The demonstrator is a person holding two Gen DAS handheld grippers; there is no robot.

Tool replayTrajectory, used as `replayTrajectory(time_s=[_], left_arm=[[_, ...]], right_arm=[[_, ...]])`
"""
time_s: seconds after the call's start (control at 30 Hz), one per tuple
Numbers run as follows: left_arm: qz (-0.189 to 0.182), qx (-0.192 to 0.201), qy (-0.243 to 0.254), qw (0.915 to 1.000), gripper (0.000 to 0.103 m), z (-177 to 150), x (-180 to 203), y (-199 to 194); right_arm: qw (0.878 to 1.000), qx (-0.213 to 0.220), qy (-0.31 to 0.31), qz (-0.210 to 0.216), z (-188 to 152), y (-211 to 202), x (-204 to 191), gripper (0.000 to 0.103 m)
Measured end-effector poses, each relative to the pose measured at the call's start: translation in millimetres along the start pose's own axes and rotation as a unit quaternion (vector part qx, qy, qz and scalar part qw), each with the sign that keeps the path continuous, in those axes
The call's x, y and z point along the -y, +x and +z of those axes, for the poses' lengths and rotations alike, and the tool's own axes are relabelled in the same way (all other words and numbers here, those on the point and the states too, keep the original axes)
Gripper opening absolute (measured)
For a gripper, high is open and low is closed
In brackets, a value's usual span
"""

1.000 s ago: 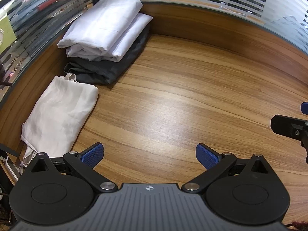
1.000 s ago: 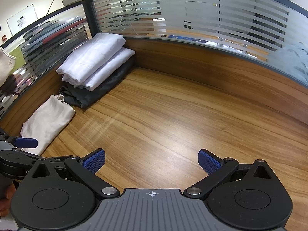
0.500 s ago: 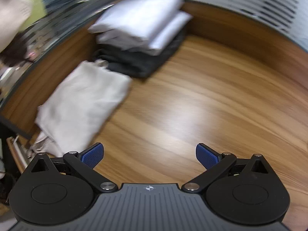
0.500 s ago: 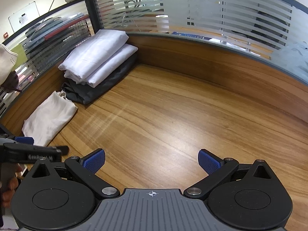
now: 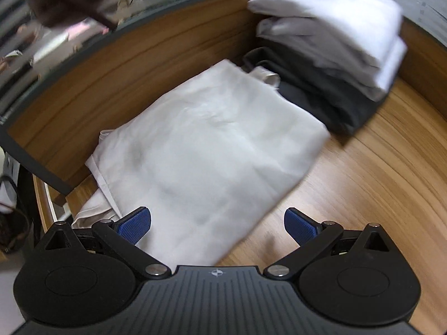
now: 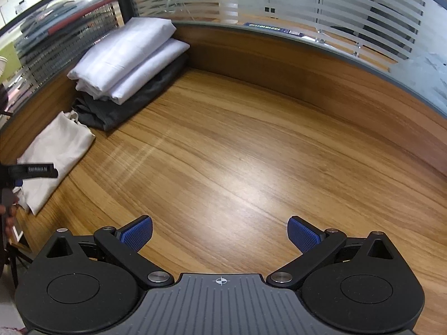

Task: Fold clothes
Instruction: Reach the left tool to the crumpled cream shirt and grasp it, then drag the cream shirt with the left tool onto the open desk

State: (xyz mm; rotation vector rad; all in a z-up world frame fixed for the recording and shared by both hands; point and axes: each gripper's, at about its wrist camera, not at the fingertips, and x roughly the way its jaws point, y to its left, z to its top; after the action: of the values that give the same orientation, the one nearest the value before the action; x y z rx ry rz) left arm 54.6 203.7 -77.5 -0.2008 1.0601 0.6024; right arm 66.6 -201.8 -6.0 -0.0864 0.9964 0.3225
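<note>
Blue-padded, our left gripper (image 5: 217, 224) hung spread wide and empty, the cream garment (image 5: 206, 150) lying just ahead, its long axis running away up-right toward the folded stack (image 5: 335, 42). Our right gripper (image 6: 220, 236), spread too, faced bare wooden desk (image 6: 251, 153), farther off.

Cream garment (image 5: 206, 150), loosely folded, lay flat at the desk's left edge. Beside it, touching, two folded white pieces (image 6: 125, 58) sat stacked on a dark grey one (image 6: 125, 106).
</note>
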Motion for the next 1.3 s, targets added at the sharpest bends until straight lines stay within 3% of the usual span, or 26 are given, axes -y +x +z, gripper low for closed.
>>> replayTrajectory(time_s=[0.27, 0.6, 0.77, 0.87, 1.03, 1.13, 1.3], left_arm=[[0.004, -0.031, -0.066, 0.9973, 0.102, 31.9, -9.8, 25.7], [-0.005, -0.054, -0.103, 0.9933, 0.096, 35.4, -10.5, 44.2], [-0.024, -0.059, -0.132, 0.9892, 0.077, 31.4, -12.8, 39.2], [-0.028, -0.055, -0.131, 0.9895, 0.059, 30.5, -10.6, 31.8], [-0.047, -0.052, -0.11, 0.9914, 0.038, 23.4, 1.7, 17.1], [-0.06, -0.051, -0.087, 0.9931, 0.031, 12.8, 8.5, 9.0], [-0.095, -0.061, -0.033, 0.9931, 0.03, -8.2, 43.3, -4.6]], right_arm=[[1.0, -0.017, 0.0, -0.011, 4.6, 10.8, 0.3, 0.103], [1.0, -0.021, 0.006, -0.014, 6.9, 13.9, 2.0, 0.103], [1.0, -0.02, 0.013, -0.014, 6.4, 13.7, 3.6, 0.103], [1.0, -0.017, 0.013, -0.013, 5.8, 12.1, 4.5, 0.103], [1.0, -0.011, 0.02, -0.012, 5.4, 9.5, 7.3, 0.103], [1.0, -0.007, 0.025, -0.012, 5.0, 7.0, 9.0, 0.103], [0.999, 0.002, 0.037, -0.012, 3.8, 2.1, 15.0, 0.103]])
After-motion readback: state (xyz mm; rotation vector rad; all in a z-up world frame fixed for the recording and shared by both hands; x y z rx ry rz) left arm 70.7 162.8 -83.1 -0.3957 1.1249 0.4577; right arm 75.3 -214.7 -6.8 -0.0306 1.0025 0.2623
